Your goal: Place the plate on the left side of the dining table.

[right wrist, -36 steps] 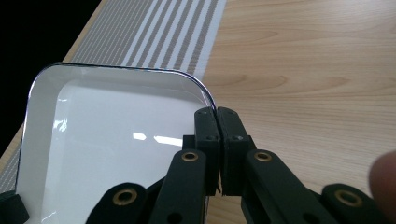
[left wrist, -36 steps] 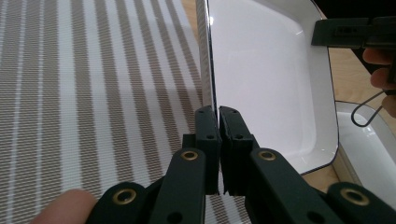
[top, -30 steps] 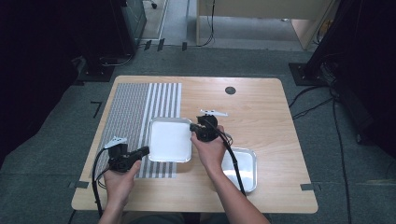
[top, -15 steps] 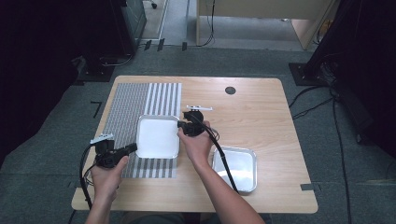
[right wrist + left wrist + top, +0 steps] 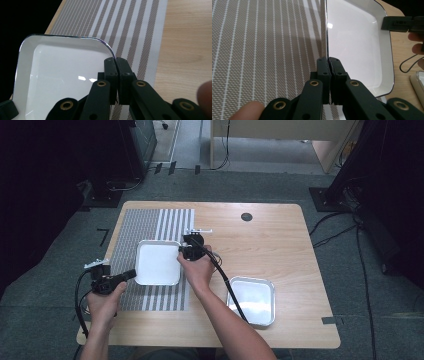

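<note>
Our left gripper point(image 5: 328, 61) pinches the white tray point(image 5: 357, 47).
We see our two black jaws pressed tight on the tray's thin rim. The tray lies on a striped mat point(image 5: 264, 50). At its far side we see our other gripper point(image 5: 402, 23), and wooden table point(image 5: 404, 60) beside it.

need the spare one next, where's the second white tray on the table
In the high view the second white tray sits on bare wood near the table's front right, beside the right forearm, apart from the striped placemat.
</note>
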Motion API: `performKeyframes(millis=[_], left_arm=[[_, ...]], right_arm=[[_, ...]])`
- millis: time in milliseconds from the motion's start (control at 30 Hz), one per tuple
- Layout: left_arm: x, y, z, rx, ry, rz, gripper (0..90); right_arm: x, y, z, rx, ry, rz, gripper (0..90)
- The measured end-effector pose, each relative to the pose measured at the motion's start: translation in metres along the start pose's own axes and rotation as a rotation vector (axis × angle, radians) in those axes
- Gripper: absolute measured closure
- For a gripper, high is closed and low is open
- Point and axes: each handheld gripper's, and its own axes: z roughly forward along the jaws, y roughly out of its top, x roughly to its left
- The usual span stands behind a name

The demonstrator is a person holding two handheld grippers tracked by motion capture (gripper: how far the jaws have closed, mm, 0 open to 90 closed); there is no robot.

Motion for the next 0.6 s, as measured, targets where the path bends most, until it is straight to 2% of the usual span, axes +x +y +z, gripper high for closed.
performKeyframes(millis=[167, 233, 400, 500, 600], left_arm=[[0.016, 0.005, 0.007, -0.008, 0.01, -0.008, 89.5], [0.024, 0.007, 0.013, -0.001, 0.028, -0.018, 89.7], [0.029, 0.013, 0.017, 0.004, 0.056, -0.014, 89.8], [0.033, 0.019, 0.02, -0.002, 0.06, -0.022, 89.8], [0.04, 0.022, 0.027, -0.007, 0.055, -0.054, 89.9]], right_arm=[[0.007, 0.007, 0.012, -0.002, 0.013, 0.009, 88.9], [0.01, 0.009, 0.023, 0.008, 0.004, 0.008, 88.8], [0.013, 0.011, 0.034, 0.019, -0.005, 0.022, 88.9], [0.009, 0.016, 0.043, 0.024, 0.03, 0.067, 88.6], [0.008, 0.02, 0.051, 0.04, 0.029, 0.09, 88.5]])
